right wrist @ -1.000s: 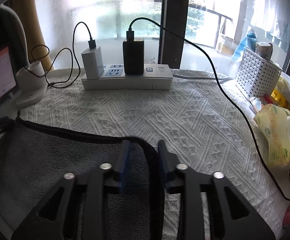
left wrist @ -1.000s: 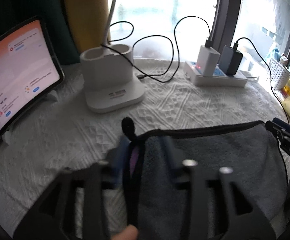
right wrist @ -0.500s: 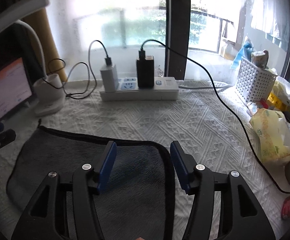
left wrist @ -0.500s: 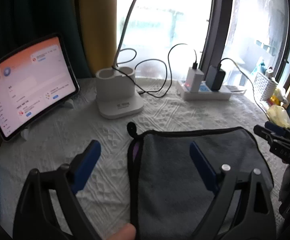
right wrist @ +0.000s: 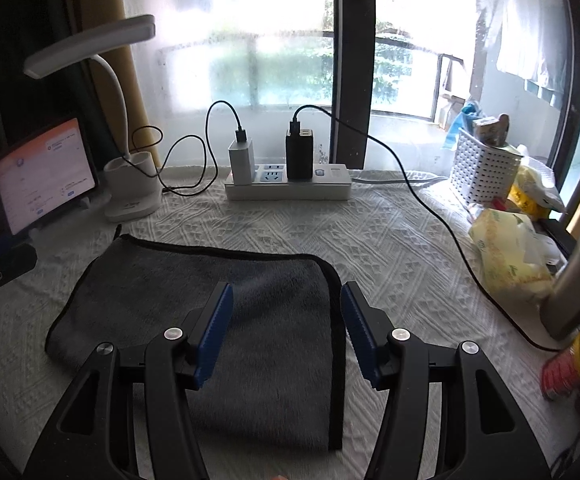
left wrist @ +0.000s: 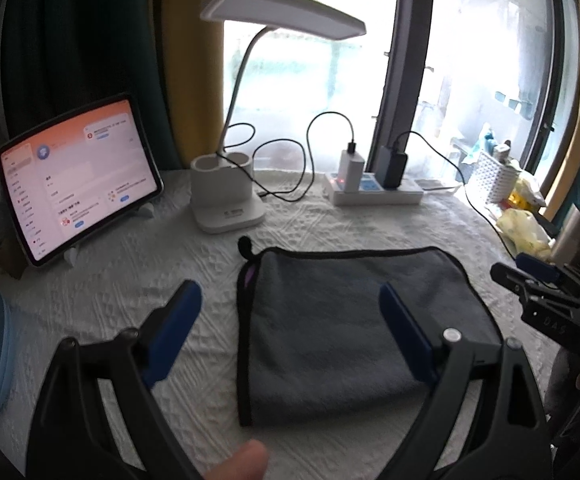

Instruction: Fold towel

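A grey towel (left wrist: 354,320) with a black hem lies folded flat on the white textured tablecloth (left wrist: 129,280); it also shows in the right wrist view (right wrist: 209,292). My left gripper (left wrist: 290,300) is open and empty, raised above the towel's left edge. My right gripper (right wrist: 285,300) is open and empty, above the towel's right edge. The right gripper also shows at the right of the left wrist view (left wrist: 530,276).
A tablet (left wrist: 77,176) stands at the back left. A white desk lamp base (left wrist: 225,196) and a power strip (left wrist: 374,192) with chargers and cables sit behind the towel. A white basket (right wrist: 486,168), tissue pack (right wrist: 506,248), metal cylinder (right wrist: 574,280) and red can (right wrist: 566,364) crowd the right side.
Both grippers let go of the towel's far corners, opened wide, and pulled up and back. The towel now lies folded on the cloth.
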`<state>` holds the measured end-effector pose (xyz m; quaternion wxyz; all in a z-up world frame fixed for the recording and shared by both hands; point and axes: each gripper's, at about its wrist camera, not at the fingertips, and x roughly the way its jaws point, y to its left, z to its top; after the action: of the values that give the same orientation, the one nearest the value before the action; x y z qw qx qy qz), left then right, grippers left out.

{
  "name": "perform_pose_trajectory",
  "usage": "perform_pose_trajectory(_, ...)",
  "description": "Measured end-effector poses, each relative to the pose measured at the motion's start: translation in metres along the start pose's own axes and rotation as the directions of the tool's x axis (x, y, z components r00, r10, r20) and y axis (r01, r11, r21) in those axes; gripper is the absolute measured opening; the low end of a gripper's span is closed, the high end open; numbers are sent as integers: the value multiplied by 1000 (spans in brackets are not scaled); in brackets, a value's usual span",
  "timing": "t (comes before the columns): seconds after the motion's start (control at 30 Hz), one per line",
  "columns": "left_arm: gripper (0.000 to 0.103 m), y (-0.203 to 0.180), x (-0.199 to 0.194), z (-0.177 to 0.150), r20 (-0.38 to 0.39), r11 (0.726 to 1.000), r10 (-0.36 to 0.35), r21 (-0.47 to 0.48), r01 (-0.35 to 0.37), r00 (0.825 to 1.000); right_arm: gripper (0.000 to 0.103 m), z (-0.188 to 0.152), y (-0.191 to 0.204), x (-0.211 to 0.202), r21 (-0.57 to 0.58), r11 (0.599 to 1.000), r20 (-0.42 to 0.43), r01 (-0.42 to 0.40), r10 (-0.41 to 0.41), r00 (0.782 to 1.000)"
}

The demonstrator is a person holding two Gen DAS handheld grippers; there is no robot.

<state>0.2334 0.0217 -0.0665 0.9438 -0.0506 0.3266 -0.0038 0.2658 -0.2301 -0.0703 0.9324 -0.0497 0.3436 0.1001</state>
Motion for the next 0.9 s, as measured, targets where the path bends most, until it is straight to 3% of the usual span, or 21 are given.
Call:
perform_pose_trajectory(0.2, 91, -8, -29, -10, 14, 1000, -18, -1, 18, 1000, 59, -11, 0, -25, 2, 1000, 29, -5, 5, 1000)
perform_pose_trajectory(0.67, 91, -24, -106, -32, 119, 1000, 9, 8, -10, 993, 59, -30, 13, -94, -23, 999, 121, -23, 26, 992)
perform_pose_trajectory(0.9, 91, -31, -142, -41, 180, 1000, -12, 16, 9, 984, 59, -40, 20, -135, -28, 999, 174, -20, 25, 984)
